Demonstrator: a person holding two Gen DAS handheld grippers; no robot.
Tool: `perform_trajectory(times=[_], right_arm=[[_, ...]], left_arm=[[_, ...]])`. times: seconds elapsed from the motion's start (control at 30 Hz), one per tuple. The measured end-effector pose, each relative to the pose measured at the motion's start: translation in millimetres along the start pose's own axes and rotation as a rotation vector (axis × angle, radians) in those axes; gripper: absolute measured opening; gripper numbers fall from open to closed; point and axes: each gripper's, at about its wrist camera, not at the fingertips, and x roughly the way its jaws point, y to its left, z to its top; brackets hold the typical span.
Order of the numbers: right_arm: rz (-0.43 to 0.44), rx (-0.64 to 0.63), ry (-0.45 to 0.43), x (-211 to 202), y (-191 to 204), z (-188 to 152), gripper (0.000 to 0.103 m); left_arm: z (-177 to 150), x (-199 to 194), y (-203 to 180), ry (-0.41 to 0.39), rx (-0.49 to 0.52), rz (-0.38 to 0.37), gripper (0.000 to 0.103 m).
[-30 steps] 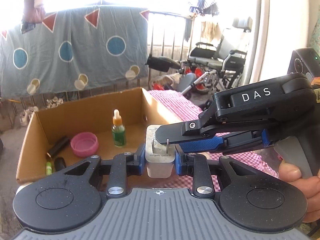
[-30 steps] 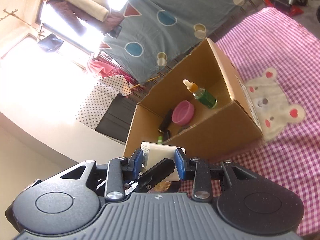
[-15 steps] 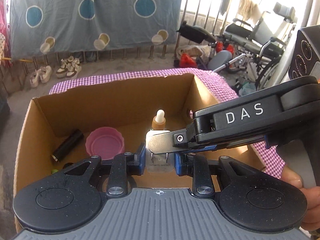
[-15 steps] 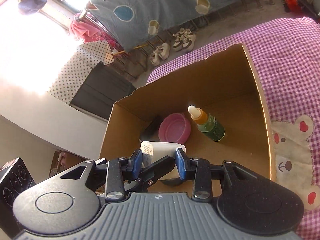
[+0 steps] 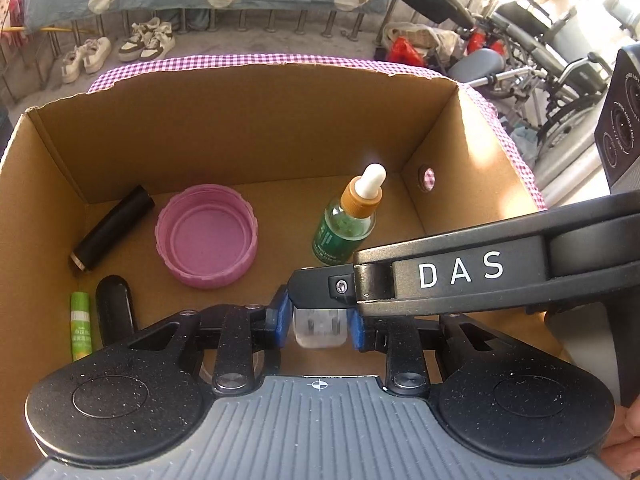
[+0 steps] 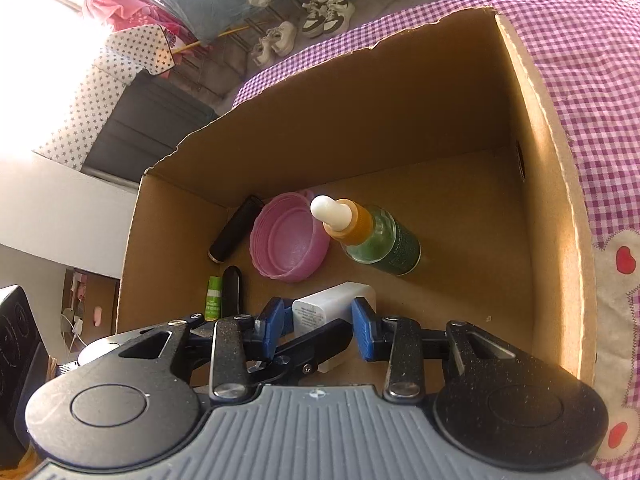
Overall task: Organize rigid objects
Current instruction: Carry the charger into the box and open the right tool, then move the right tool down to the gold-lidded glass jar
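A white plug adapter [image 5: 320,330] hangs low inside the open cardboard box [image 5: 240,120], near its front wall. My left gripper [image 5: 318,320] has its blue pads on the adapter's two sides, and its jaws are opening slightly. My right gripper [image 6: 320,320] reaches in from the right and flanks the same adapter [image 6: 332,300]; its jaws are opening too, with the pads at the adapter's sides. In the left wrist view the right gripper's black finger [image 5: 320,288] crosses over the adapter's top. Whether the adapter touches the box floor is hidden.
On the box floor lie a pink lid [image 5: 206,236], a black tube [image 5: 112,232], a green stick [image 5: 80,324] and a black oval item [image 5: 114,308]. A green dropper bottle [image 5: 344,224] stands upright mid-box. The box sits on a purple checked cloth [image 6: 580,60].
Both grippers carried the adapter forward over the box's near wall and tilted down into it. The box interior now fills both views, and the adapter sits lower, close to the floor.
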Motion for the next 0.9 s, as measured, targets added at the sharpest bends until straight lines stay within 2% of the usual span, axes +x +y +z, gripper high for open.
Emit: perform_trajectory(times=[0.13,0.27,0.3,0.4,0.47,0.53,0.67,0.77,0.9], right_arm=[[-0.010,-0.006,-0.026,-3,4,-2,0.044],[-0.011,-0.012,-0.083,-18,8,-7,0.044],[-0.003,-0.015,-0.102,-24,10,-9,0.044],[0.038,-0.030,-0.186,-49,15,-26,0.044],[0.074,-0.020,-0.247,-70,14,-43,0.045],[0.132,-0.004,-0.321,-95,10,-70,0.051],[0.226,0.040,-0.430,-130,-4,-122,0.054],[0.251,0.079,-0.462,-141,-14,-159,0.056],[0.270,0.109,-0.432,-135,-19,-192,0.056]], left_arm=[[-1,-6,-1,-0.017,-0.006,-0.010,0.033],[0,-21,-5,-0.064,-0.002,-0.033,0.046],[-2,-28,-7,-0.083,0.006,-0.030,0.052],[-12,-51,-16,-0.155,0.042,-0.035,0.059],[-22,-67,-20,-0.200,0.061,-0.039,0.064],[-35,-85,-25,-0.252,0.107,-0.043,0.069],[-68,-116,-28,-0.328,0.151,-0.069,0.085],[-92,-131,-24,-0.352,0.134,-0.121,0.097],[-122,-132,-10,-0.337,0.102,-0.150,0.100]])
